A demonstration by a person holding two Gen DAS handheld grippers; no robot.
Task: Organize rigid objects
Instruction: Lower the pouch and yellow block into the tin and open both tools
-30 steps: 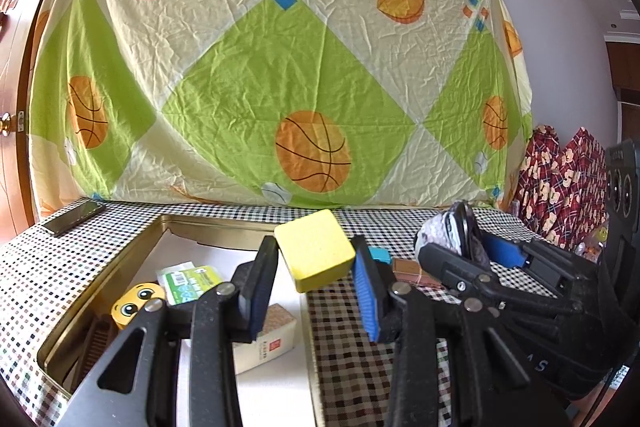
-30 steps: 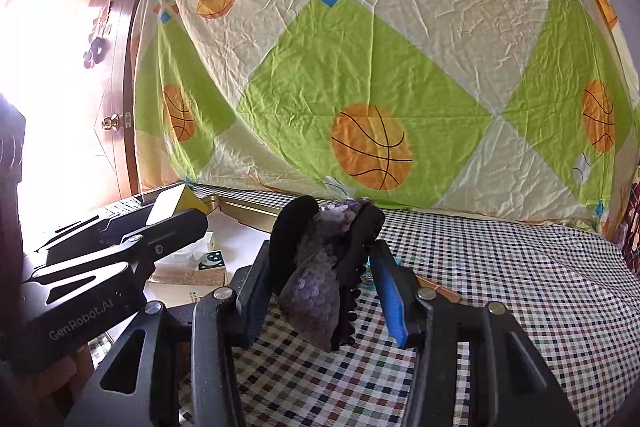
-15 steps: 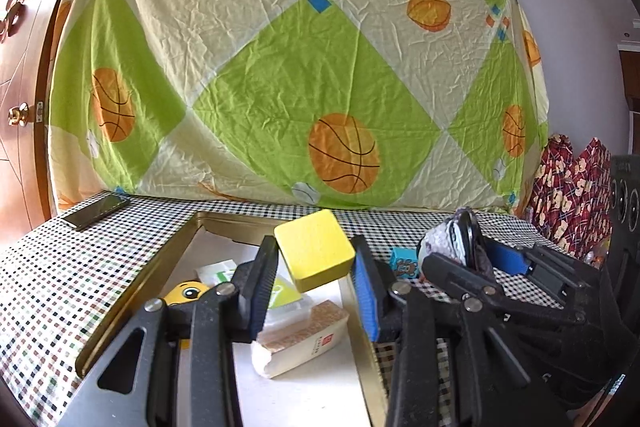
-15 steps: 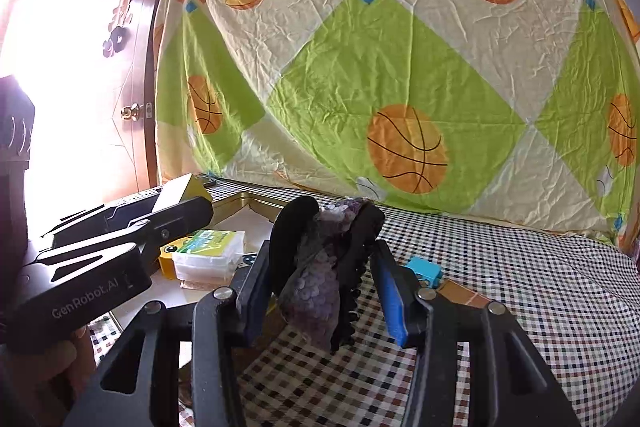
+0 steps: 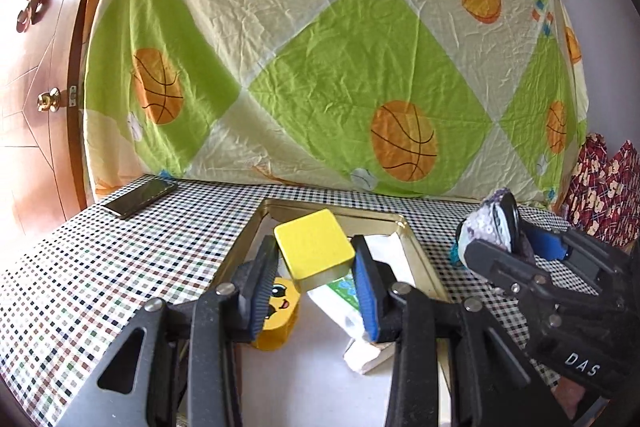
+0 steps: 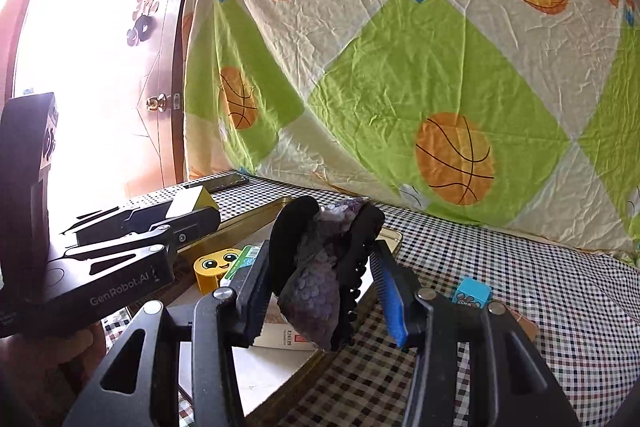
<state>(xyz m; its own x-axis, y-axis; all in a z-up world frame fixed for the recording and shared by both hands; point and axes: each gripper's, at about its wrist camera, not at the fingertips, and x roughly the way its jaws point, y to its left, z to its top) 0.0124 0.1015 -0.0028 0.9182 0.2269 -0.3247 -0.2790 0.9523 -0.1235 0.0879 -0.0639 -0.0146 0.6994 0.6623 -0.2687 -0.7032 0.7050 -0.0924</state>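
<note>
Left gripper (image 5: 316,281) jaws clamp a yellow block (image 5: 314,249) — right gripper (image 6: 320,291) jaws grip a hair claw (image 6: 324,259).

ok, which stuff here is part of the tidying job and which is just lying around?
Job:
- yellow block, in left gripper
- hair clip, in right gripper
- gold tray
- smiley yellow box and cartons in tray
- blue cube on table

Lying about:
- phone
- basketball sheet
- door
</note>
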